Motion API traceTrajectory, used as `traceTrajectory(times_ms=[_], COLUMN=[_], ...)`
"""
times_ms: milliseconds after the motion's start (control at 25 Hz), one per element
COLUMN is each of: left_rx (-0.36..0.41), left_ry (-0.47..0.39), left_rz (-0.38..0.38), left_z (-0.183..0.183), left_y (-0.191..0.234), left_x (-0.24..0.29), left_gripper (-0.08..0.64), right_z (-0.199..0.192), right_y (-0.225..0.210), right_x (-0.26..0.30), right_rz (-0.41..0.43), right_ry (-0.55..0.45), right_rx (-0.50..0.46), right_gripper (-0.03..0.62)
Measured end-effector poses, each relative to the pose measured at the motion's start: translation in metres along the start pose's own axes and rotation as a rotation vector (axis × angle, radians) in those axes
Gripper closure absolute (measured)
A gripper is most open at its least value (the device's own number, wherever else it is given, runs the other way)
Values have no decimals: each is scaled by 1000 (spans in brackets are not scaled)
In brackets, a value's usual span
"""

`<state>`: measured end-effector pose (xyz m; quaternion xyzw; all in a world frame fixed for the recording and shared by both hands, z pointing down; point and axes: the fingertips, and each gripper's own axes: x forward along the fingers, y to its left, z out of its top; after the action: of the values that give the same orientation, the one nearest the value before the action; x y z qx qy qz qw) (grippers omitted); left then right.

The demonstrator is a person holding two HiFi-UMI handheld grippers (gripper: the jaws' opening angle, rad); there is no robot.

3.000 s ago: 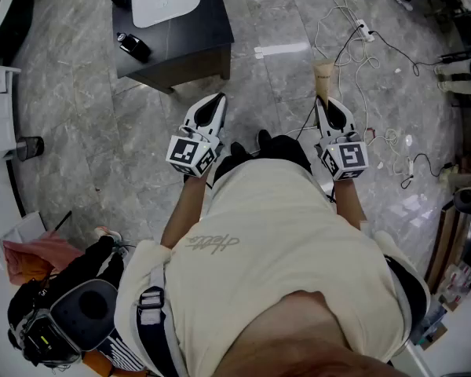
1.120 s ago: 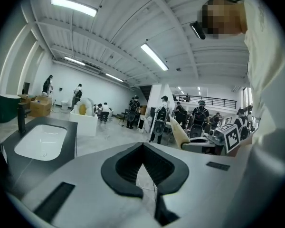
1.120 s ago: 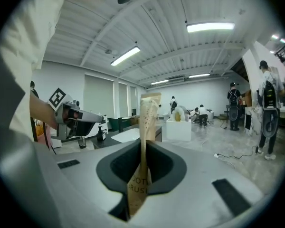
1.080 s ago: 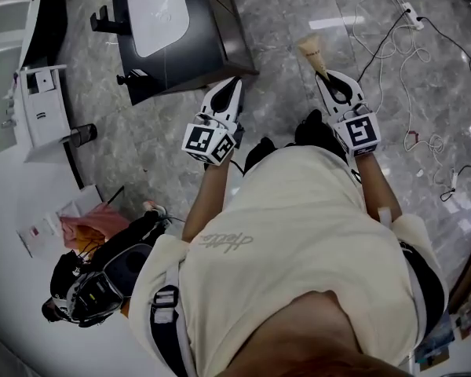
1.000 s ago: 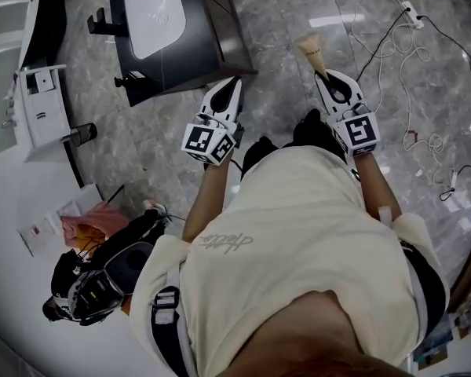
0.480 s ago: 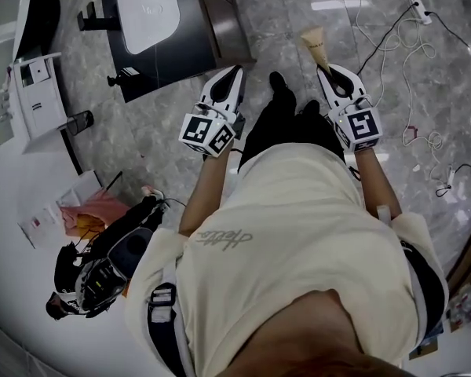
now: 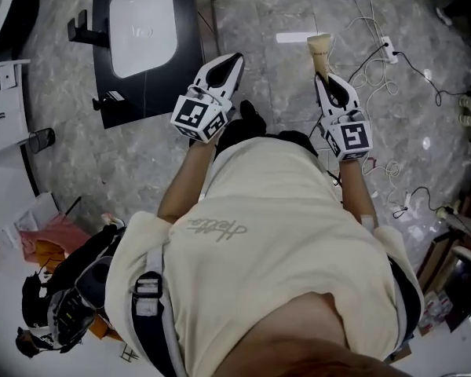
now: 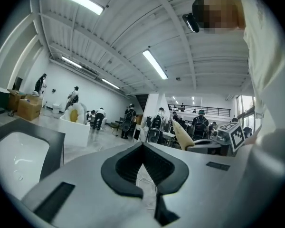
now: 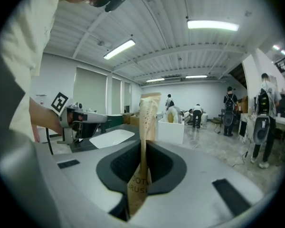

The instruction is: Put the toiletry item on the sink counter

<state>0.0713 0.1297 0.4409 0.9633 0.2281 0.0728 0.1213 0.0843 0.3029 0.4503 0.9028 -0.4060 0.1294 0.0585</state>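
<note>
Now that I have stepped closer, the tan toothbrush packet (image 7: 320, 49) stands upright with its lower end pinched in my right hand-held gripper (image 7: 323, 75). It is out over the floor (image 7: 275, 14), to the right of the black desk (image 7: 190, 49), which has come from far ahead to just left of my left hand-held gripper (image 7: 232, 60), whose jaws are pressed together on nothing. The white basin (image 7: 144, 14) sunk in the desk looks empty, so I judge the carry nearly over and the set-down yet to come.

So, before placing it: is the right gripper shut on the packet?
Shut: the right gripper jaws pinch the tan toothbrush packet, which sticks out beyond them.
</note>
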Motion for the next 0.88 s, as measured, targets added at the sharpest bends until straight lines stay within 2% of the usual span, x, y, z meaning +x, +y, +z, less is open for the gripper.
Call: traceTrajectory(times_ms=[80,200,360,560,720,880], left_rx=[37,57,19,-35,-13,11], left_ry=[22,60,66,76,90,96], left_rz=[-3,11,77,164,217,332], left_z=[1,-2,-6,-12,-10,2], left_y=[25,57,86,117,123,146], left_x=[5,5,-7,-6,7,27], left_gripper=[557,557,557,557,557,557], right_z=[23,44,39,35,27,33], right_y=[-4,5,23,18,2,-27], right_x=[29,62,88,118,150,202], right_rz=[0,14,81,150,233,334], right_ry=[-26,-61,-16,15,45,34], right_rx=[-29,-1,18,27,52,52], right_gripper=[571,571,571,571,571,571])
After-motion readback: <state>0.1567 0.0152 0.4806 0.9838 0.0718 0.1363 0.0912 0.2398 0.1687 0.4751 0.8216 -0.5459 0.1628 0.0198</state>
